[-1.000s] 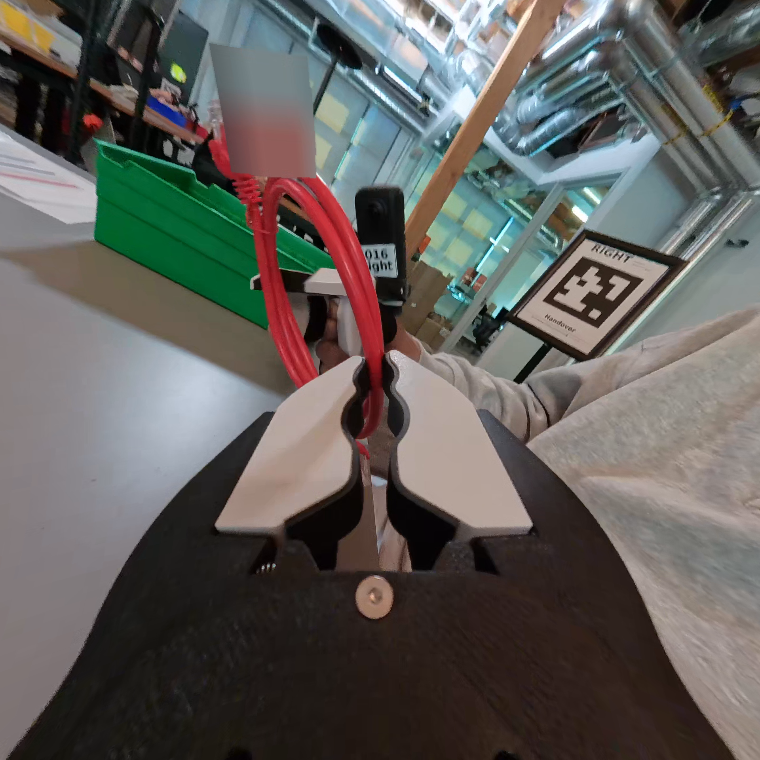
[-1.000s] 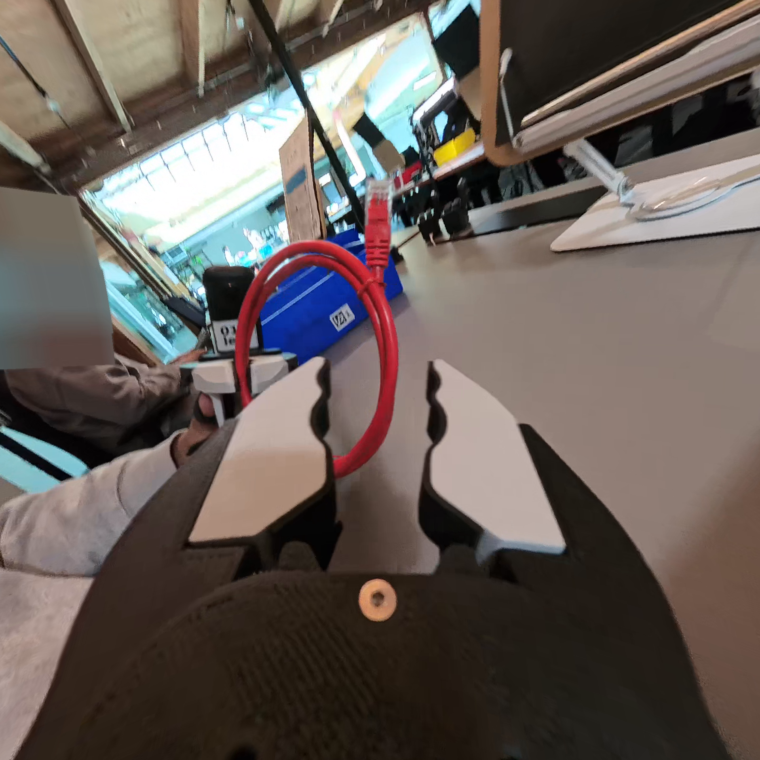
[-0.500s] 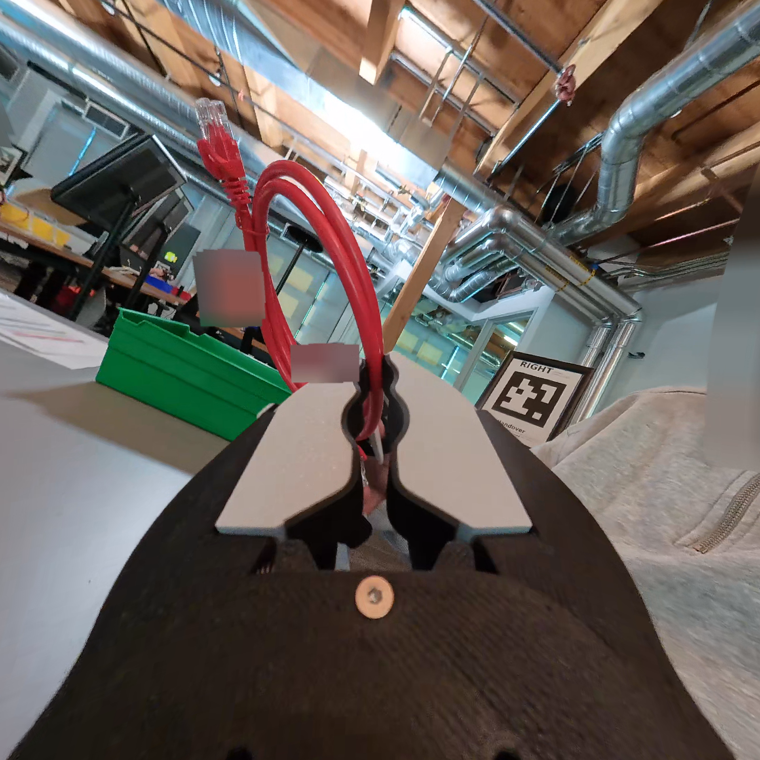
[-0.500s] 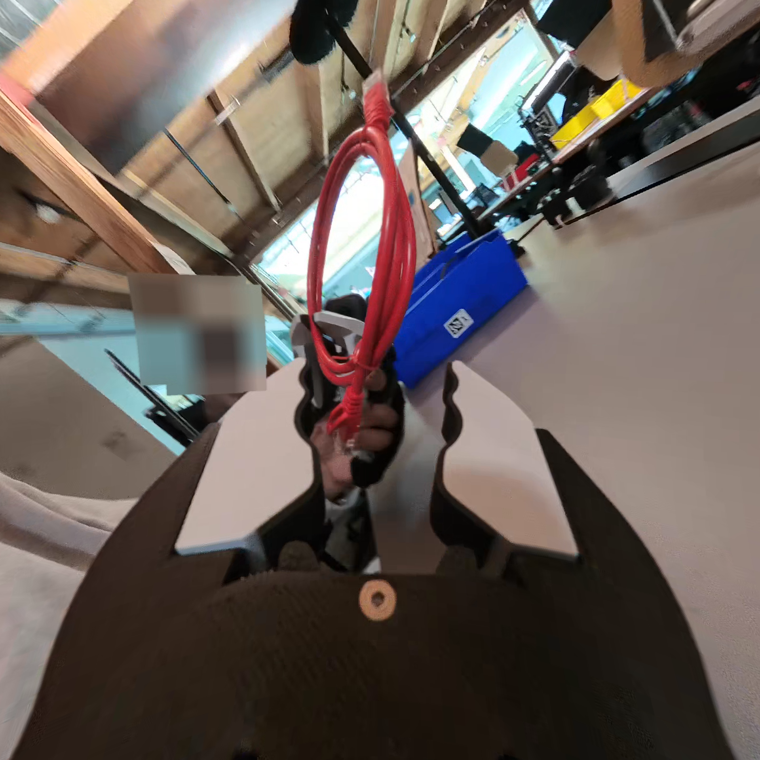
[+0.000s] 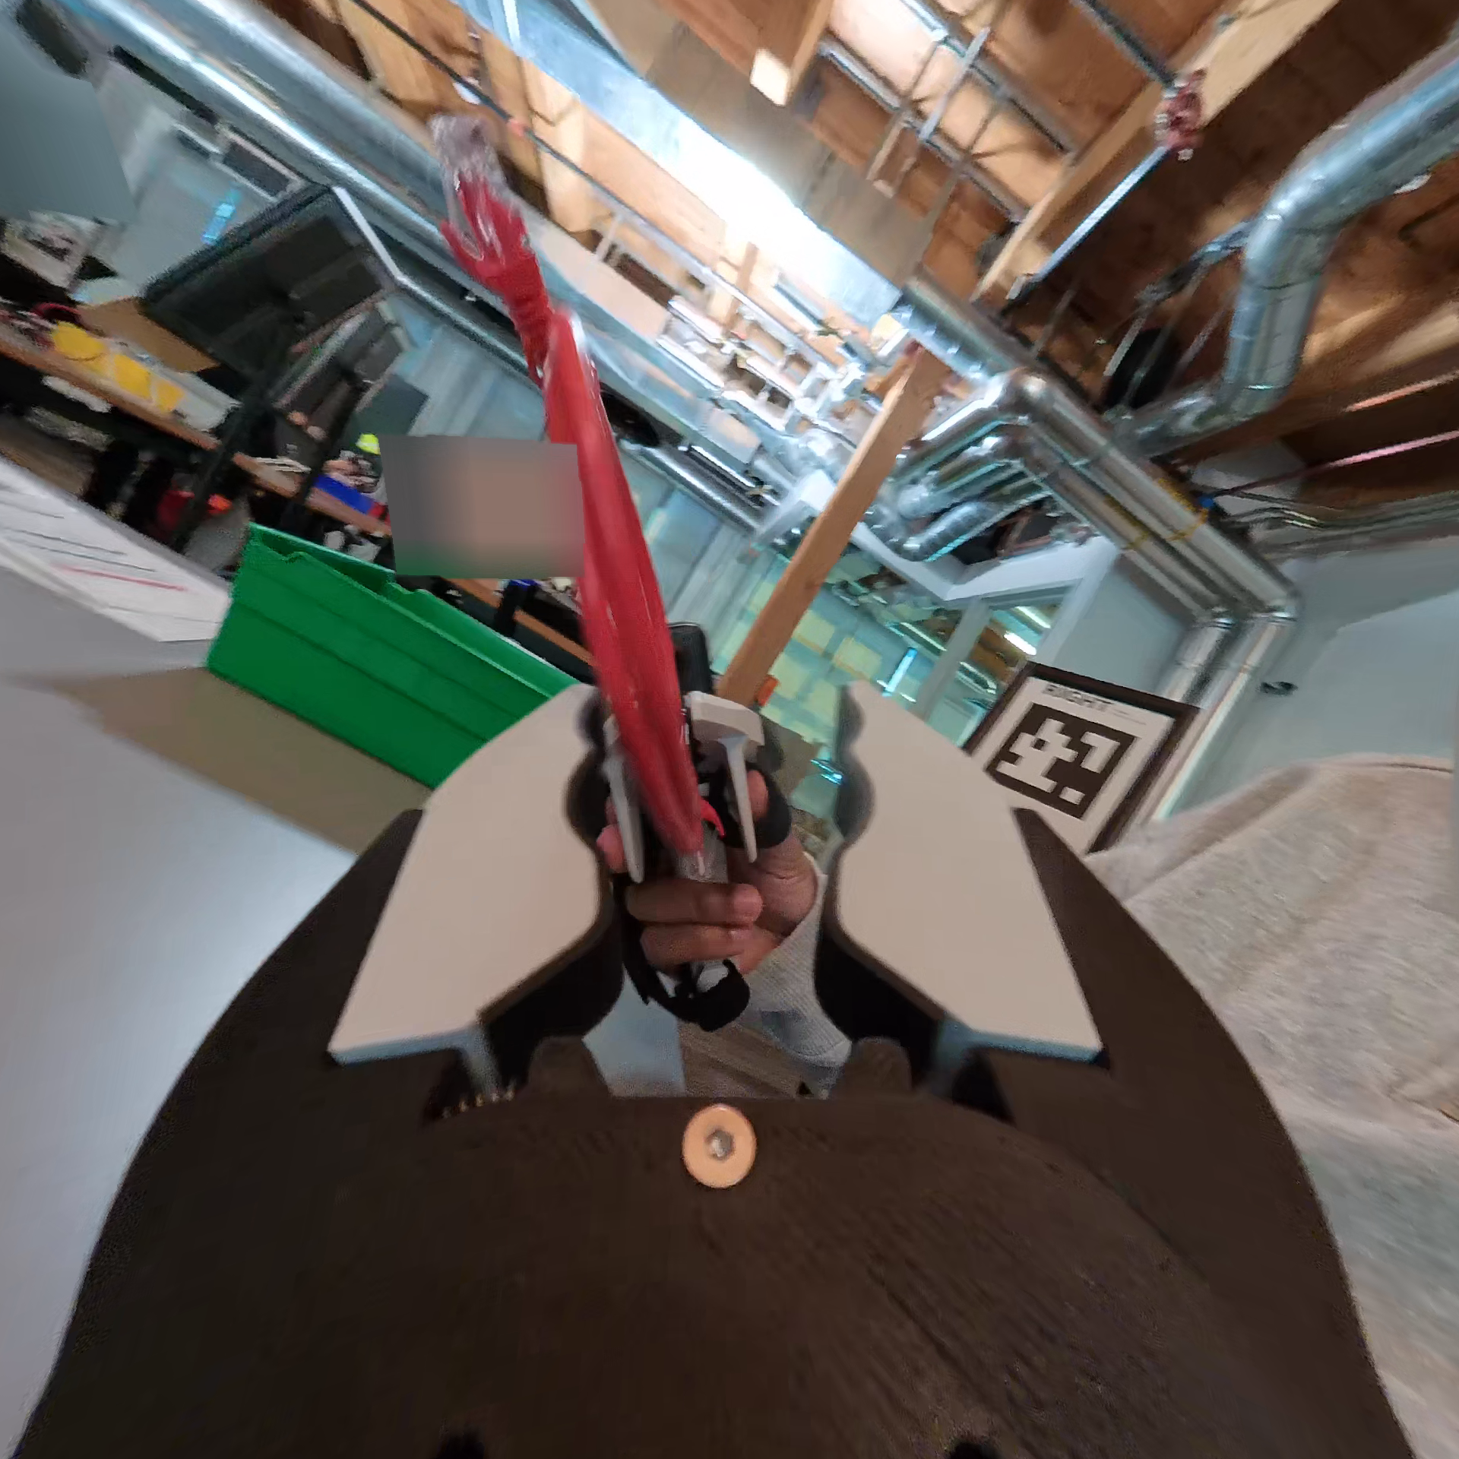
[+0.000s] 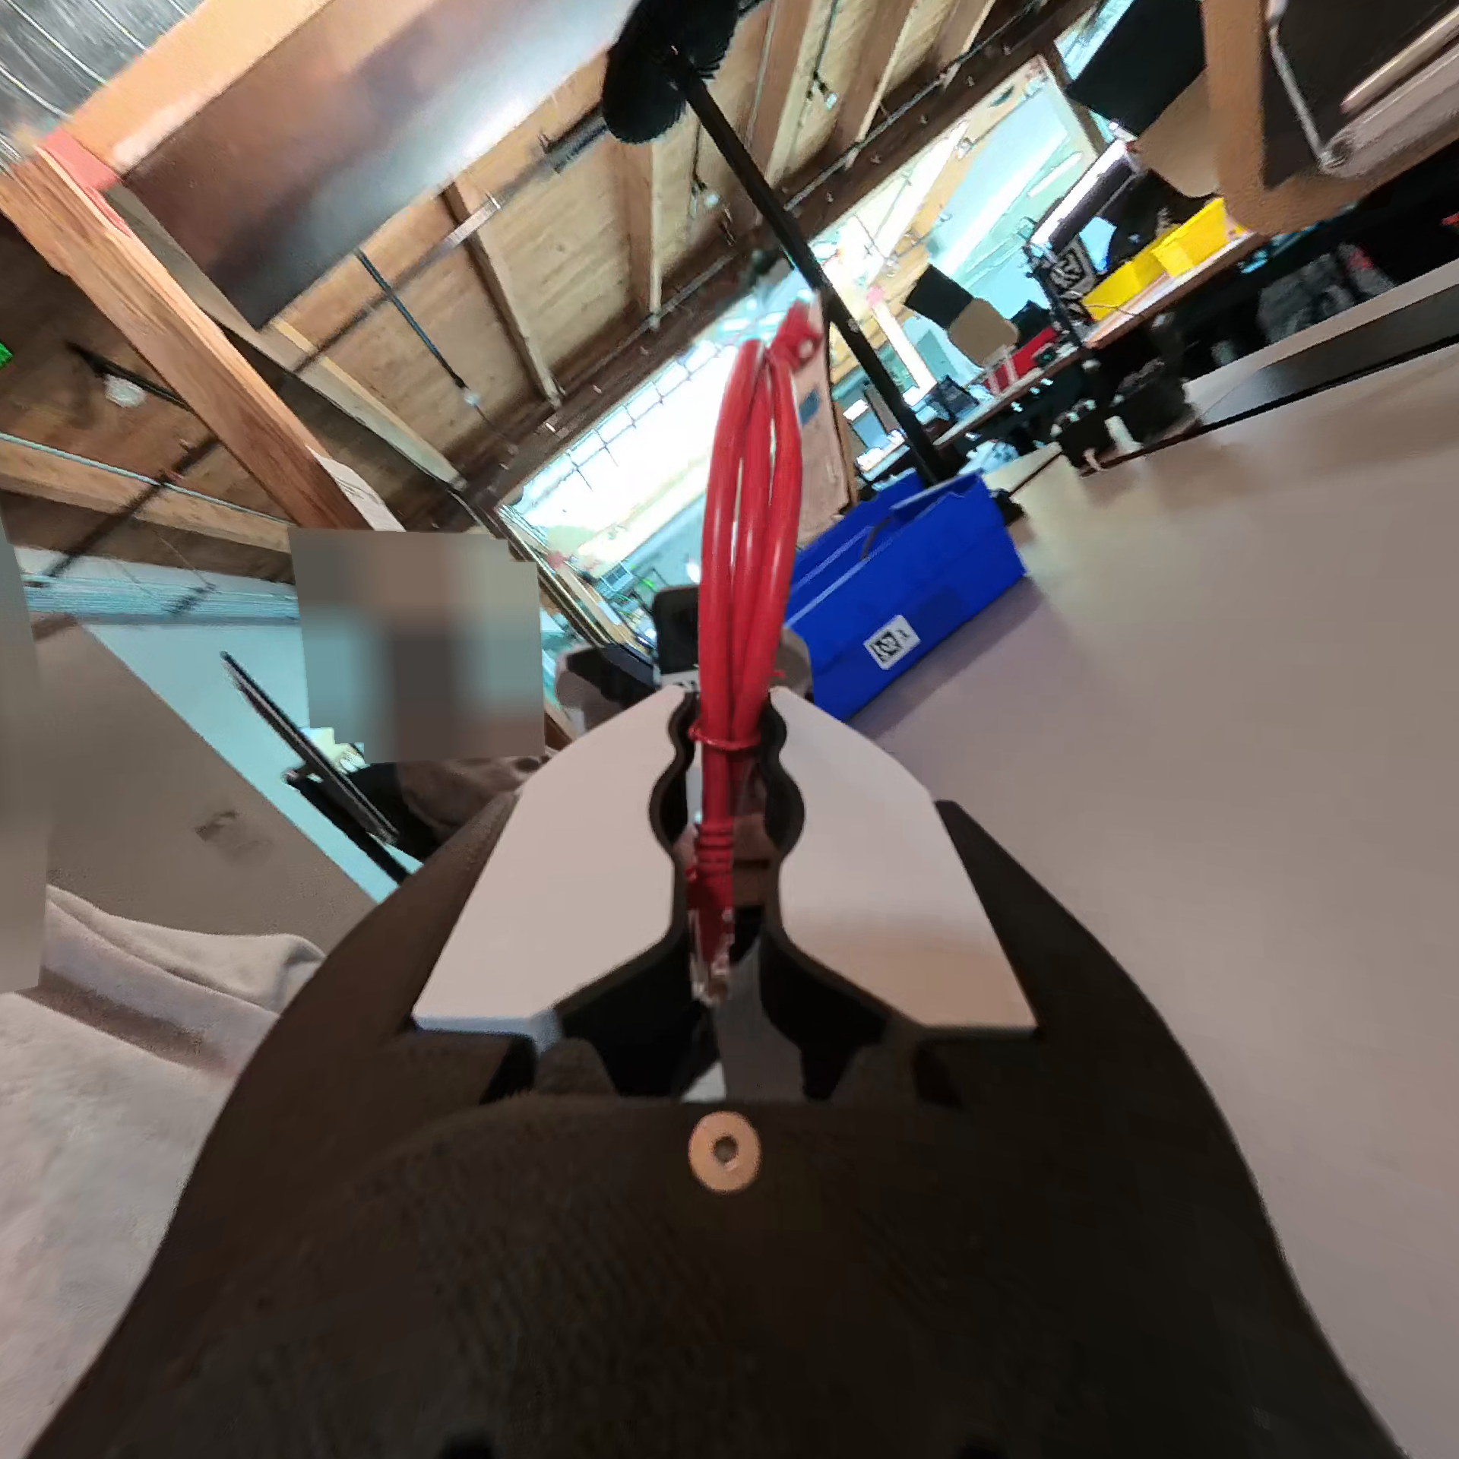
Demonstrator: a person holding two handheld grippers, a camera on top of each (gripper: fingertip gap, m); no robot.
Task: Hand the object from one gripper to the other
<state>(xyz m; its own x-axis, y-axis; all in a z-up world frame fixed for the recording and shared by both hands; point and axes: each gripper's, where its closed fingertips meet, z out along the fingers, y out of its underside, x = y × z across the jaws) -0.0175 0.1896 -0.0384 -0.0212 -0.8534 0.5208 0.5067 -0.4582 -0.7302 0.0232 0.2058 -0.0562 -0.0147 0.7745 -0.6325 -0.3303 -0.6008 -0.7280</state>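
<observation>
Red coiled cable point(image 6: 746, 584): clamped upright in right tool point(image 6: 730, 714), free plug toward 12 o'clock; left tool point(image 5: 714, 710) spread apart around it, evidently released so the handover can finish.

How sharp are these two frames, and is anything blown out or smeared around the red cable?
Left wrist view: the coiled red network cable is motion-smeared, its upper plug ghosted; ceiling light behind is blown out; the green plastic bin is fairly crisp. Right wrist view: the cable is sharper, windows behind overexposed, upper-left beams blurred. Both show fisheye bending.
</observation>
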